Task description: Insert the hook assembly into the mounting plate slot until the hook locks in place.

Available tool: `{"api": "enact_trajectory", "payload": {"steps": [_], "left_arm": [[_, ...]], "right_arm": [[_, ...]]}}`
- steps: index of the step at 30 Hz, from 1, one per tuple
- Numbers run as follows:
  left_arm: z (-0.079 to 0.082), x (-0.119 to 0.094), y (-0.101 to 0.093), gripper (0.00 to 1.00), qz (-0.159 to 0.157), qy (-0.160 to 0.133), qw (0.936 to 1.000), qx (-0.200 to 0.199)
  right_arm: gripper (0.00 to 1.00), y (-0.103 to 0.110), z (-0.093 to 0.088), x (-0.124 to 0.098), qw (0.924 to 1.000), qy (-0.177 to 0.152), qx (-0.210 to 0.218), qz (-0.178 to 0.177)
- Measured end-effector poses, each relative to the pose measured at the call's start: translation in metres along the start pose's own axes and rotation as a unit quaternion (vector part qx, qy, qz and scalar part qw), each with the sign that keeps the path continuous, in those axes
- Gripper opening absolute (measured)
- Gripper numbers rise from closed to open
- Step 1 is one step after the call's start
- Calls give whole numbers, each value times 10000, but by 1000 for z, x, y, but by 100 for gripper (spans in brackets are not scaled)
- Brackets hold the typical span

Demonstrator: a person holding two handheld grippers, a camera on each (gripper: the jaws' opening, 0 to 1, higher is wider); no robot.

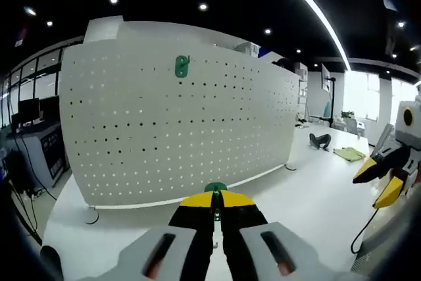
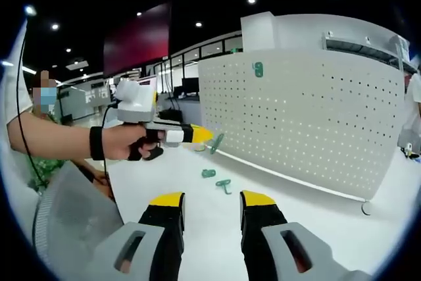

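A white pegboard (image 1: 177, 129) stands upright on the white table (image 1: 309, 195), with one green hook plate (image 1: 182, 66) mounted near its top. My left gripper (image 1: 216, 199) is shut on a green hook assembly (image 1: 216, 187), a short way in front of the board's lower edge. In the right gripper view a hand holds that left gripper (image 2: 198, 135) with the green hook assembly (image 2: 216, 143) at its tip, near the pegboard (image 2: 316, 116). My right gripper (image 2: 210, 199) is open and holds nothing; it also appears at the right edge of the left gripper view, right gripper (image 1: 378, 182).
Two loose green hook parts (image 2: 208, 173) (image 2: 224, 185) lie on the table ahead of my right gripper. The mounted green plate (image 2: 258, 69) shows high on the board. A black object (image 1: 320, 139) and a yellow-green cloth (image 1: 348, 154) lie at the far right. A cable (image 1: 363, 231) trails from the right gripper.
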State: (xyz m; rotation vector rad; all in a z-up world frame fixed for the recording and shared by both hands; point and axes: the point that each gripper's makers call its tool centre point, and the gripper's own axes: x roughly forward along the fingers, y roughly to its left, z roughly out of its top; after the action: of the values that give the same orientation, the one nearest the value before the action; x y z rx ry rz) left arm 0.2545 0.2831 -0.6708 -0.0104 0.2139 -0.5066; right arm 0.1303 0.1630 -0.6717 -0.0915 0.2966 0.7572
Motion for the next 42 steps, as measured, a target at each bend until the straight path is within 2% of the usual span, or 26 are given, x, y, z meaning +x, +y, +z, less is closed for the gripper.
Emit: {"api": "enact_trajectory", "payload": {"steps": [2,5,9,12,17,25,29,30,33,36,38,42], "left_arm": [[8,1,-4,2,11,-154,9999,-54],[21,3,-9,2,54,-338,9994,111],[42,8,-11,2,85,-634,9979,122],[53,10,-9,2,155,-739,9970,189],[78,13,-3,2,298,-1120,9930,227],[98,27,-6,2,308,-1245,9913,294],[114,31,-7,2,418,-1572,9855,493],[124,31,-7,2,505,-1775,9802,714],[130,35,-10,2,494,-1785,9804,665],[137,38,-7,2,617,-1857,9781,704],[143,40,-7,2,609,-1987,9764,586],[147,45,-6,2,694,-2010,9746,706]], "right_arm": [[33,0,-1,-1,10000,6,-5,2],[33,0,-3,-2,10000,26,5,3],[32,-1,-3,-4,10000,21,8,-1],[32,0,-1,-4,10000,7,-16,1],[32,-1,0,-4,10000,-17,-13,-20],[32,-1,1,-6,10000,-61,24,-49],[32,-3,0,-7,10000,-60,34,-72],[32,-4,0,-8,9999,-59,38,-74],[32,-5,0,-8,9999,-62,34,-89],[32,-5,1,-9,9999,-79,36,-101],[32,-5,2,-9,9999,-86,34,-105],[32,-6,1,-10,9999,-81,36,-121]]}}
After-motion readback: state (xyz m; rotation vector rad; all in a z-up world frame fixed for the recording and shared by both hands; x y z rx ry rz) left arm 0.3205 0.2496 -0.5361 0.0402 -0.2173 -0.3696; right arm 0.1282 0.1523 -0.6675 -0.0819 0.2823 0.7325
